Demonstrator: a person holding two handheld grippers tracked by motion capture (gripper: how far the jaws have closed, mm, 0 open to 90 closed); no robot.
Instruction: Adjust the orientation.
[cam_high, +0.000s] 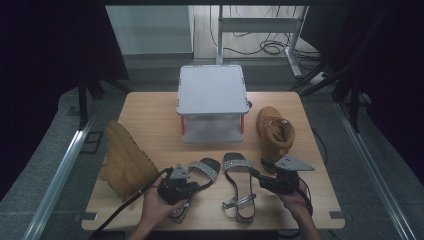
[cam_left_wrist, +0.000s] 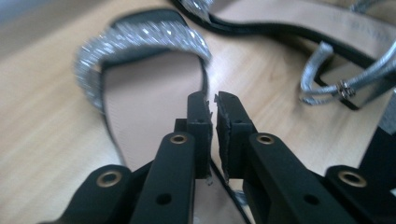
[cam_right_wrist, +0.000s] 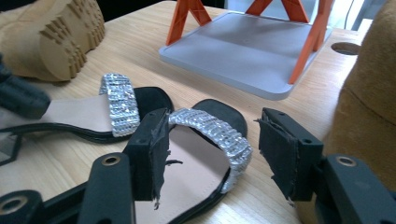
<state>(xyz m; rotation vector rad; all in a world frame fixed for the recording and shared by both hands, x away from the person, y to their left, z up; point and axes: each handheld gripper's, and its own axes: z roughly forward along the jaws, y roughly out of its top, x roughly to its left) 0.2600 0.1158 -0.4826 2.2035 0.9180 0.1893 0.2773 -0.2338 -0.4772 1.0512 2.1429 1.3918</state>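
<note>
Currently two silver-strapped sandals lie side by side near the front edge of the wooden table (cam_high: 150, 112), toes pointing away from the person. Left gripper (cam_high: 192, 176) sits over the left sandal (cam_high: 202, 170), held in the person's left hand (cam_high: 155, 207). In the left gripper view its jaws stand nearly together, only a thin slit between the pads, at the right edge of the sandal's insole just behind the glitter toe strap (cam_left_wrist: 140, 39); whether the pads pinch that edge I cannot tell. Right gripper (cam_high: 256, 167) rests at the right side of the right sandal (cam_high: 237, 187), in the right hand (cam_high: 300, 205). In the right gripper view its jaws stand wide, one on each side of that sandal's toe end; the glitter strap (cam_right_wrist: 212, 130) lies between them, pads clear of it.

One tan boot (cam_high: 125, 160) lies on its side at the left edge, sole showing. Another tan boot (cam_high: 275, 131) stands upright at the right, just beyond the right gripper. A grey two-tier rack (cam_high: 212, 90) with orange legs stands at the far middle.
</note>
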